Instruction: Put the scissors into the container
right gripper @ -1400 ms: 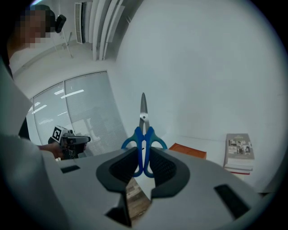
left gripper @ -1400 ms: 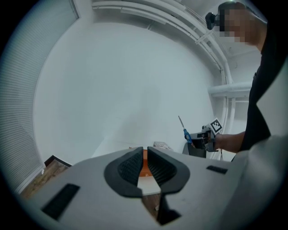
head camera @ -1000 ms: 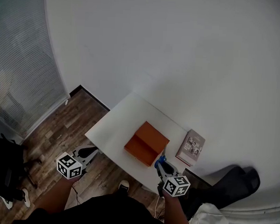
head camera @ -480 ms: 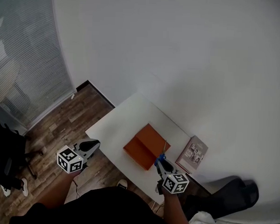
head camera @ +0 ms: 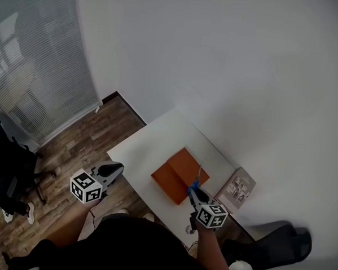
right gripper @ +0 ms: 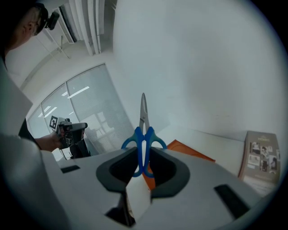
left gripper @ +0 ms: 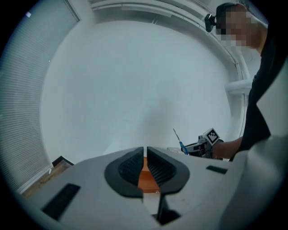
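On the white desk (head camera: 148,144) by the wall, the orange container (head camera: 175,170) lies near the front edge with nothing visible inside it, so the task is about midway. The pickup looks done and the drop is not yet made. The right claw (head camera: 193,191) is clamped on the scissors (right gripper: 143,134), its pads pressing on the blue handle loops. The closed blades stick out ahead, away from the person. From the head view the scissors hang in the air over the container's near right corner, apart from its surface. What seems left is to bring them fully over the opening, lower them and let the claw part. The left claw (left gripper: 145,162) is held off the desk's left front corner, over the wooden floor, its pads drawn together with only a thin slit between them and nothing gripped. Counted up, there is one pair of scissors, one container, one book (head camera: 239,187) lying flat just to the container's right, one desk and two claws.
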Tool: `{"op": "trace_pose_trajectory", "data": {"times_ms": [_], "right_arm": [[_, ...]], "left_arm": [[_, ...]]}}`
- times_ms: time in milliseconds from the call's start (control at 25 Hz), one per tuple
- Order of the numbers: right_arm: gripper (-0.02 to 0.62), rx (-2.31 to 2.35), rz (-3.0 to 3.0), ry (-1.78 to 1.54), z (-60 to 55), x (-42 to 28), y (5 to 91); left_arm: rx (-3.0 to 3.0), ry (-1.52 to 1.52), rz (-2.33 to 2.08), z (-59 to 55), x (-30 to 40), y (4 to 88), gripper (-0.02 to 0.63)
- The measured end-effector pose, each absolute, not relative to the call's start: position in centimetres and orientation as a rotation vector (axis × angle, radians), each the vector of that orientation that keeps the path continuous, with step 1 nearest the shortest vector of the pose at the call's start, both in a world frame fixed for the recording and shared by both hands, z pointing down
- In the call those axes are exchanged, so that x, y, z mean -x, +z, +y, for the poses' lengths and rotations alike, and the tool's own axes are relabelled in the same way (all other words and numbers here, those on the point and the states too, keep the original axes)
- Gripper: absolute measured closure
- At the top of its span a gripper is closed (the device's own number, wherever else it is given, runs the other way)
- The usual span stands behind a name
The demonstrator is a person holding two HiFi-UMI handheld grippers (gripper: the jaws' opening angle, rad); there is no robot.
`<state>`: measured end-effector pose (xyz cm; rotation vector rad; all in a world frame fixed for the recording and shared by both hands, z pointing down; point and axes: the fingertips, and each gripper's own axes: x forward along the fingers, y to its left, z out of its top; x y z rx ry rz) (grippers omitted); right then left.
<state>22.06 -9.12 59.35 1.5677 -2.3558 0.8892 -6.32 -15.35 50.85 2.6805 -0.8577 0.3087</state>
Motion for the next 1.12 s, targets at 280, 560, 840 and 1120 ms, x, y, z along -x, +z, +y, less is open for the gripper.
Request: {"op": "trace_pose_trajectory", "data": {"times_ms": [280, 560, 840, 1120], "right_arm": [[0.512, -1.523, -2.302, 0.916, -9.5, -22.3, 61.8], [0.512, -1.469, -2.228, 0.895, -9.8, -21.6, 64.3], [0.512, -1.42, -2.147, 0.922, -10.4, -21.1, 67.6], [0.512, -1.362, -2.065, 0.945, -11.0, -20.3, 71.2]], "left_arm": [[-2.67, 0.283, -0.861, -15.6, 6.2, 51.2, 0.577], [-2.667, 0.264, -0.817, -17.2, 5.5, 52.0, 0.578], [-2.678, 0.256, -0.776, -19.3, 4.8, 52.2, 0.58], [-2.654, 0.279, -0.783, -21.4, 6.4, 53.1, 0.581]]}}
